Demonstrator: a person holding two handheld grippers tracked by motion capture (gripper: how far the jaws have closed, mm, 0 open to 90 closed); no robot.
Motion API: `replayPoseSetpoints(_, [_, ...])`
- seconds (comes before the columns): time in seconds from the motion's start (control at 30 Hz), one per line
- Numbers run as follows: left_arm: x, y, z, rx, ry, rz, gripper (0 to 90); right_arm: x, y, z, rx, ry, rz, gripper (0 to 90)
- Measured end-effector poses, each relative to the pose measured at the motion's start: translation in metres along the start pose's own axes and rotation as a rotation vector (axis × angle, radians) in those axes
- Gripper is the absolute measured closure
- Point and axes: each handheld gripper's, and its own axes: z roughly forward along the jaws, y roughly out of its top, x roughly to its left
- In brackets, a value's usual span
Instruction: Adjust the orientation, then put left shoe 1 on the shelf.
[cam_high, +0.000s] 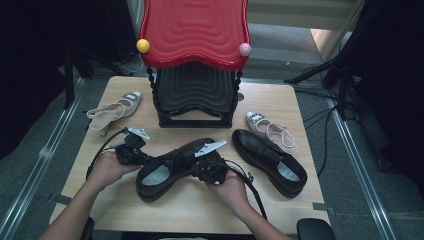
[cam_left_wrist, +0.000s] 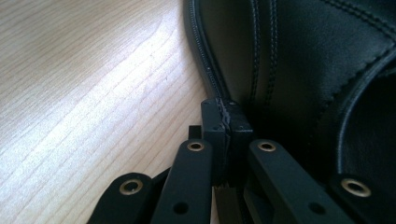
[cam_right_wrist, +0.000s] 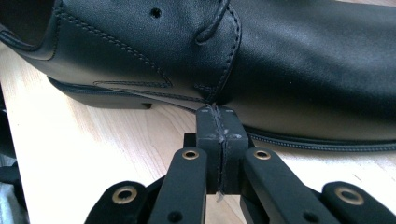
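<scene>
We press both grippers against the black leather lace-up shoe (cam_high: 165, 170) lying near the middle of the light wooden table (cam_high: 280, 97). Our left gripper (cam_left_wrist: 226, 119) and right gripper (cam_right_wrist: 219, 123) have jaws fully together, holding nothing, tips touching its sides.

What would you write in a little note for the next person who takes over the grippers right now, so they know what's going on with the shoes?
Left gripper: jaws shut, empty, tips against the black shoe's side.
Right gripper: jaws shut, empty, tips at the same shoe's other side, just above the sole.
That shoe sits on the wooden table between both grippers. Its partner, the second black shoe, lies to the right. Two silver slingback heels lie on either side of the red-topped shoe rack.
Done: nothing is on the rack yet.
Left: probably nudging this shoe into line, then moving the shoes.
</scene>
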Motion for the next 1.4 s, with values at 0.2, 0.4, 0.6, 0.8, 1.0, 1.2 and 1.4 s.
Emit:
replayPoseSetpoints(0.2, [-0.003, -0.004, -0.002, -0.006, 0.018, -0.019, 90.0, -0.001, 0.004, 0.002, 0.006, 0.0, -0.005, 90.0])
replayPoseSetpoints(0.4, [-0.006, -0.006, 0.0, -0.008, 0.01, -0.028, 90.0, -0.003, 0.006, 0.002, 0.007, -0.003, -0.004, 90.0])
replayPoseSetpoints(0.6, [-0.012, -0.006, 0.001, -0.007, 0.01, -0.02, 90.0, -0.008, 0.007, 0.0, 0.017, -0.005, 0.021, 90.0])
replayPoseSetpoints(0.8, [-0.016, -0.006, 0.004, -0.004, -0.005, -0.018, 90.0, -0.012, 0.008, -0.002, 0.019, -0.023, 0.036, 90.0])
replayPoseSetpoints(1.0, [-0.024, -0.004, 0.007, -0.001, -0.005, -0.012, 90.0, -0.018, 0.008, -0.003, 0.018, -0.032, 0.055, 90.0])
replayPoseSetpoints(1.2, [-0.03, -0.003, 0.011, 0.006, -0.008, 0.01, 90.0, -0.024, 0.009, -0.005, 0.014, -0.043, 0.074, 90.0])
replayPoseSetpoints(1.4, [-0.034, -0.002, 0.012, 0.006, -0.004, 0.008, 90.0, -0.028, 0.011, -0.006, 0.017, -0.041, 0.091, 90.0])
